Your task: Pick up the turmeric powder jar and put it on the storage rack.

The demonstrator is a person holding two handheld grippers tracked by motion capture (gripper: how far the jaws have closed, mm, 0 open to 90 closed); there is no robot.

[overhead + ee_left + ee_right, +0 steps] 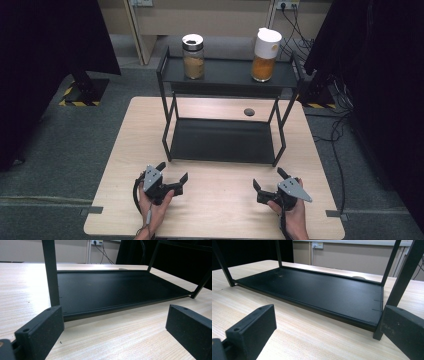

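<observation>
— Resting on the pale wooden table point(220, 200), where are both grippers?

— Left gripper point(173, 175) and right gripper point(267, 179), jaws spread wide and empty, sit just short of the black two-tier metal shelf rack point(222, 142).

— Its nearest part?

— The rack's bottom tray lies beyond the fingertips, untouched.

From overhead, the high view looks forward and down across my bench point(215, 200). Both gripper views sit low near the benchtop, facing the rack's bottom shelf point(112, 290), which all three share.
</observation>
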